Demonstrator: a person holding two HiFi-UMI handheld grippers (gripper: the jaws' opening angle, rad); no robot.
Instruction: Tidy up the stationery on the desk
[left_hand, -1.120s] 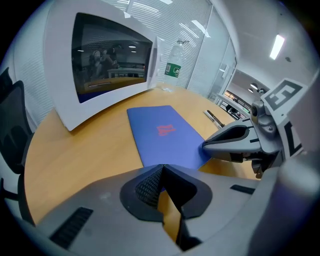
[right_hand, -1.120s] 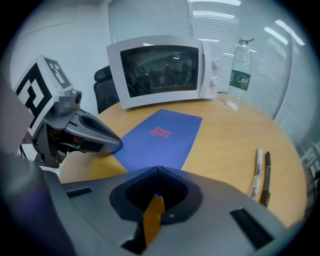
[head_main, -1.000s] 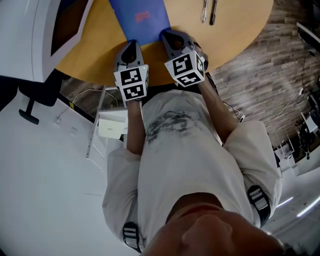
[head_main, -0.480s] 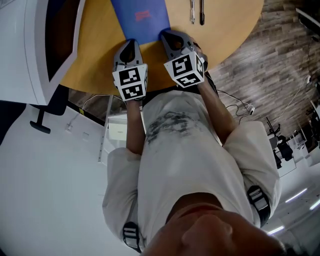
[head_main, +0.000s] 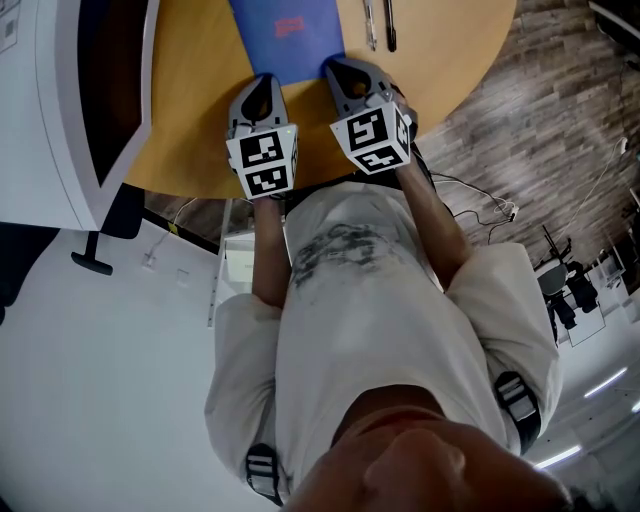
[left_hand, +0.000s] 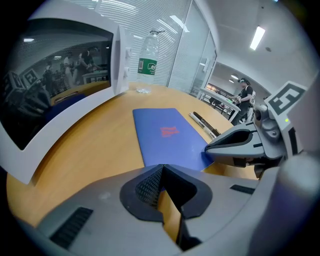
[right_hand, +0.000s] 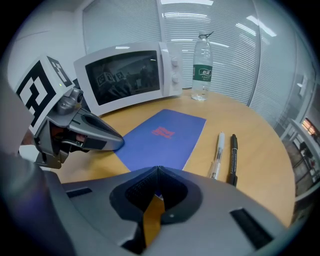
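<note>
A blue notebook (head_main: 287, 35) with a red mark lies flat on the round wooden desk (head_main: 190, 110); it shows too as the notebook (left_hand: 167, 135) and the notebook (right_hand: 162, 136). A white pen (right_hand: 218, 154) and a black pen (right_hand: 233, 157) lie side by side to its right, seen as the pens (head_main: 378, 22) in the head view. My left gripper (head_main: 258, 88) and right gripper (head_main: 338, 72) hover at the notebook's near edge, both shut with nothing between the jaws.
A white microwave (right_hand: 129, 75) stands at the desk's left (head_main: 70, 100). A water bottle (right_hand: 202, 67) stands behind it, far from me. A person (left_hand: 245, 95) is in the background office. The desk's near edge lies just below both grippers.
The head view has shifted slightly: the desk, pens and microwave slid left in frame. Both grippers keep their place at the notebook's near edge.
</note>
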